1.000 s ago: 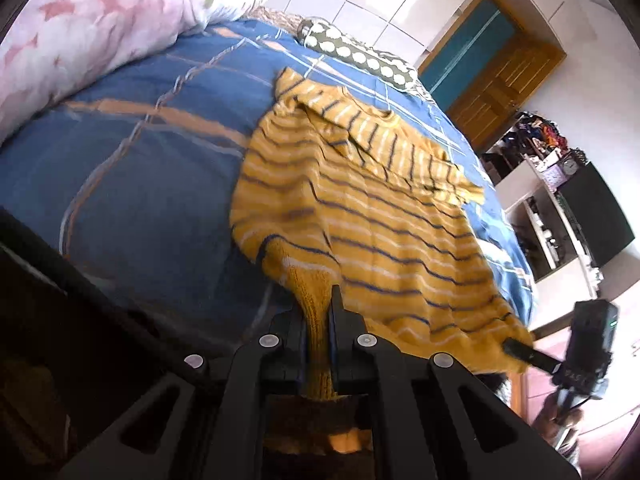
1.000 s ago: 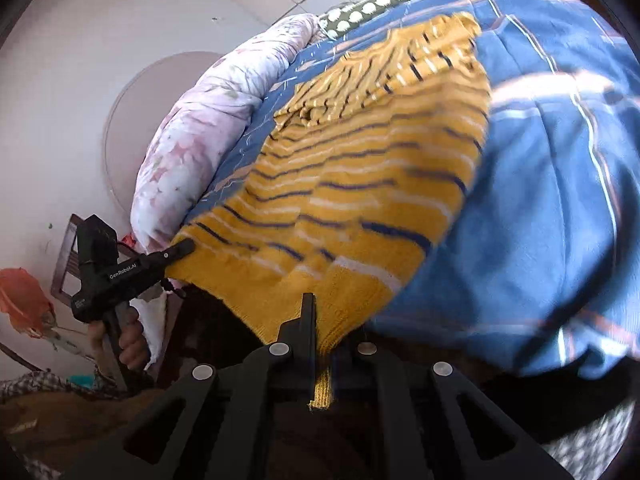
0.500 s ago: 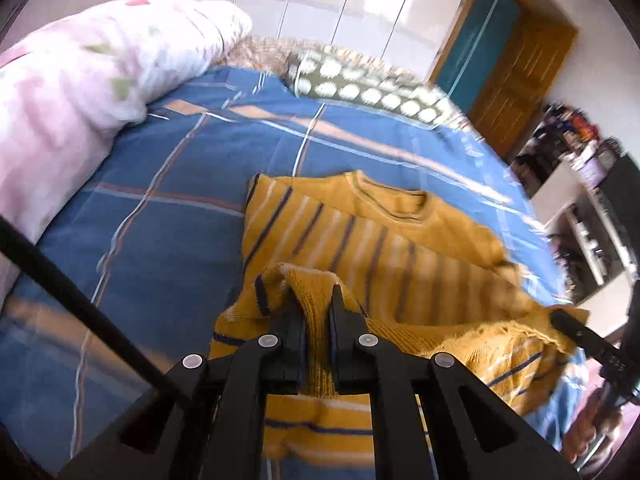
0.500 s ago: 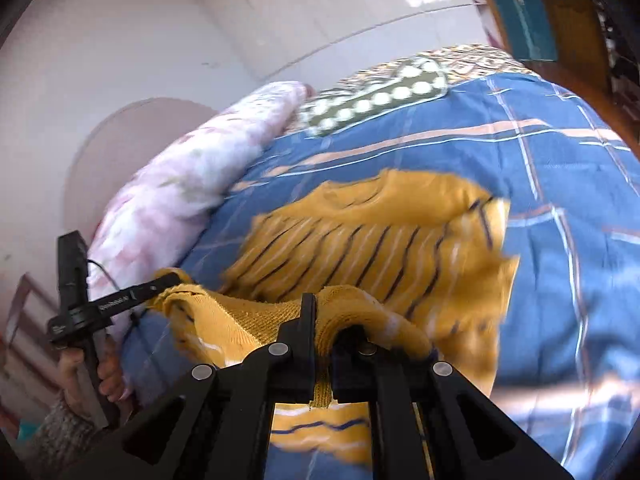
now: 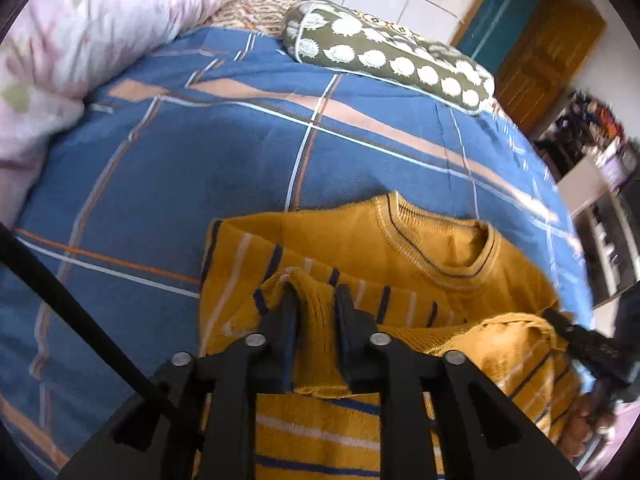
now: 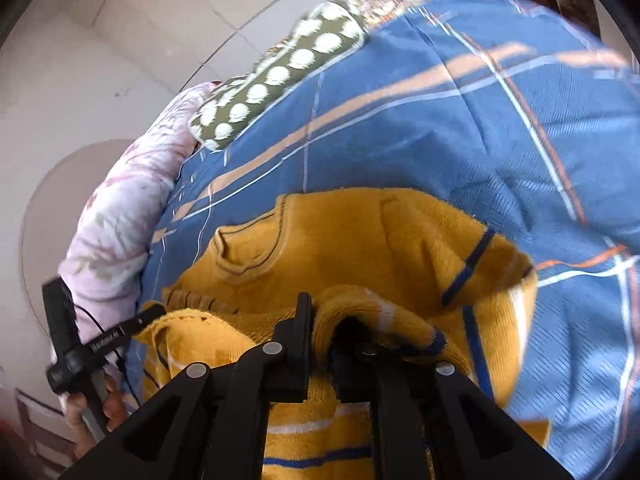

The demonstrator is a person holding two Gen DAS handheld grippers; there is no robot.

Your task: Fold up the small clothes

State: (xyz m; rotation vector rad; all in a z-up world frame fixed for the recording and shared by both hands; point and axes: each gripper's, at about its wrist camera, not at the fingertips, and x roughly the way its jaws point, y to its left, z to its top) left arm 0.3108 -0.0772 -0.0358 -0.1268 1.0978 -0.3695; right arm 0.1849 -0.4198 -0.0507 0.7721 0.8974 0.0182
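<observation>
A mustard-yellow knit sweater (image 5: 400, 240) with dark and white stripes lies on the blue plaid bedcover (image 5: 180, 168), its lower half folded up over its body toward the collar. My left gripper (image 5: 316, 304) sits low over the fold with its jaws opening, and the ribbed hem lies loosely between them. My right gripper (image 6: 328, 320) is at the other hem corner of the sweater (image 6: 360, 232). Its jaws are opening, with a fold of knit still wedged between them and draped over one finger. Each gripper also shows at the other view's edge, held in a hand (image 6: 108, 404).
A pink floral duvet (image 5: 80, 40) is bunched along the left of the bed. A green pillow with white dots (image 5: 380, 52) lies at the head. Past the bed stand a wooden door (image 5: 552, 40) and white shelves (image 5: 608, 220).
Both grippers carried the sweater's hem from the near bed edge up over its body, doubling it toward the collar. The left jaws have parted from their tight pinch on the hem.
</observation>
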